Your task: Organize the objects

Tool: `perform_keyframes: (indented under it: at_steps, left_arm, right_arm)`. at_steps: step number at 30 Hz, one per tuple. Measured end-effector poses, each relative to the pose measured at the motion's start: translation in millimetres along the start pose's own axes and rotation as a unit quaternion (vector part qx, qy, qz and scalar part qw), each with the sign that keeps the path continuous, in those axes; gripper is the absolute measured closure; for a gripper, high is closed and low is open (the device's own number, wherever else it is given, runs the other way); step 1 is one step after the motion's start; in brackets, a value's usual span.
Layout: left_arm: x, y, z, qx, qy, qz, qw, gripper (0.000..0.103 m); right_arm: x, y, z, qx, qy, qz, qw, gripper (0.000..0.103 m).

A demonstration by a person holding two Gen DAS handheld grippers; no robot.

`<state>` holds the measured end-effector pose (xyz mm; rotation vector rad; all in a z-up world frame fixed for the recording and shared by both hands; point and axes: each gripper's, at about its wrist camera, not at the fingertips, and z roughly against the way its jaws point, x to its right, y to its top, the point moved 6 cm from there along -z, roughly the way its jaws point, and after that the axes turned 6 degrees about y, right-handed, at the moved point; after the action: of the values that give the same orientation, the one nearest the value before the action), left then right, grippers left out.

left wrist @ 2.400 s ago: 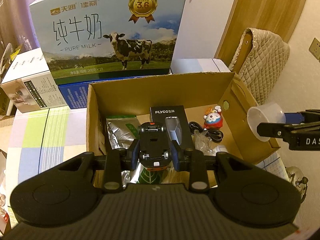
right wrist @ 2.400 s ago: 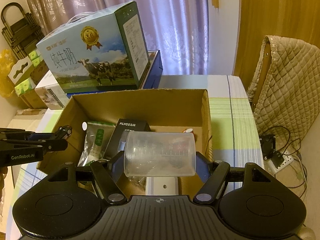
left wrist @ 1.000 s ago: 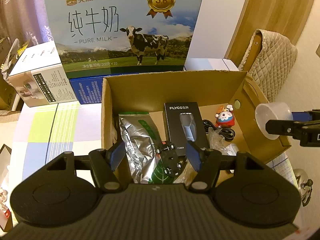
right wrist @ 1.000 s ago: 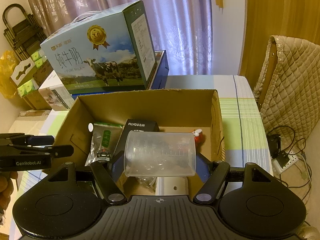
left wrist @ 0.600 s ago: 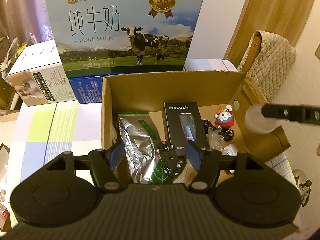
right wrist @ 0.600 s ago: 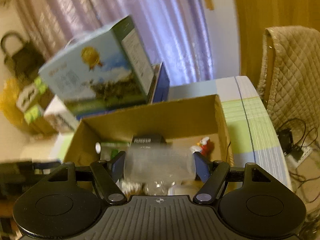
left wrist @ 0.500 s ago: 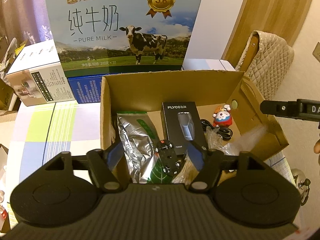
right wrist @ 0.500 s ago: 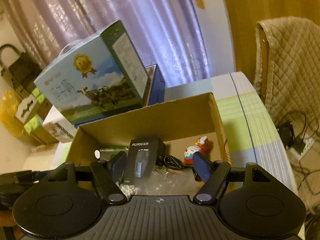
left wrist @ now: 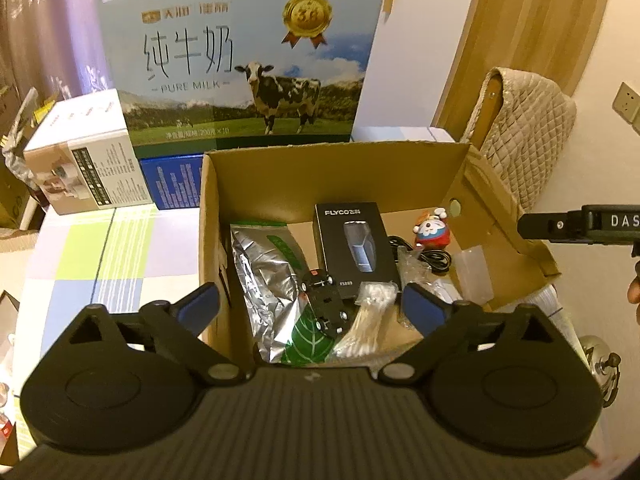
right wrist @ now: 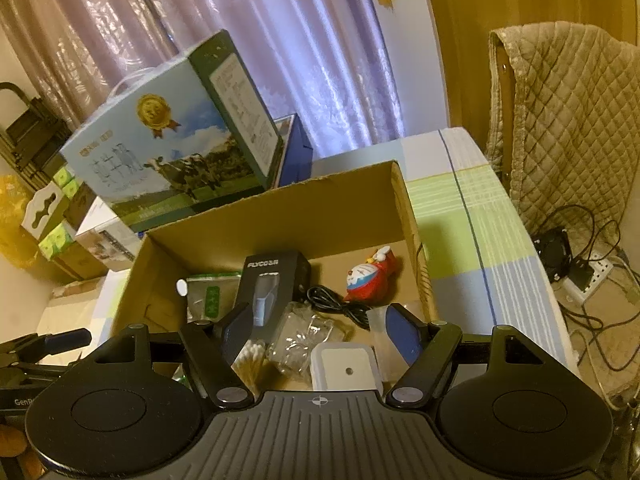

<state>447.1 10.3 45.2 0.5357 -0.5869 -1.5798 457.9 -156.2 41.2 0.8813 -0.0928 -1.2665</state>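
**Now the cup lies in the carton, both tongs released**

My left tongs [left wrist: 308, 306] and right tongs [right wrist: 318, 330] gape, holding nothing. Inside the cardboard box [left wrist: 340, 168], the clear measuring cup [left wrist: 474, 270] rests against the right wall: light, thin, slick plastic, probably crushable; I'd pinch its rim gently. Nearby, crinkly foil pouch [left wrist: 266, 280], rigid black carton [left wrist: 354, 244].

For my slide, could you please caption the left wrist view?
Open left gripper above a cardboard box holding a toy car and black FLYCO box.
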Motion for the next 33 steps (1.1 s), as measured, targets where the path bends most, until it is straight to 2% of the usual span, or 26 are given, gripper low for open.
perform_keyframes:
  at_steps: [4, 8, 11, 15, 21, 26, 33]
  left_arm:
    - [1, -9, 27, 0.013, 0.017, 0.000, 0.9998, 0.001]
    - [2, -24, 59, 0.023, 0.011, 0.024, 0.9994, 0.001]
    - [5, -44, 83, 0.018, 0.019, 0.028, 0.9993, 0.001]
    - [13, -71, 115, 0.022, 0.022, 0.026, 0.9992, 0.001]
    - [23, -115, 160, 0.018, 0.002, 0.057, 0.9982, 0.001]
    - [31, -145, 193, 0.038, 0.026, 0.047, 0.9978, 0.001]
    - [37, -178, 227, 0.048, 0.038, 0.051, 0.9969, 0.001]
  right_arm:
    - [-13, -13, 22, 0.000, -0.004, 0.018, 1.000, 0.032]
    - [-25, -35, 46, -0.009, -0.008, 0.028, 1.000, 0.032]
    - [-38, -55, 67, -0.019, -0.025, 0.053, 0.998, 0.032]
    - [-52, -87, 99, -0.007, -0.020, 0.048, 0.999, 0.032]
    - [-69, -138, 136, -0.010, -0.019, 0.063, 0.998, 0.032]
    - [-78, -173, 169, -0.003, -0.011, 0.058, 0.998, 0.032]
    - [-87, -204, 198, 0.003, -0.021, 0.072, 0.997, 0.032]
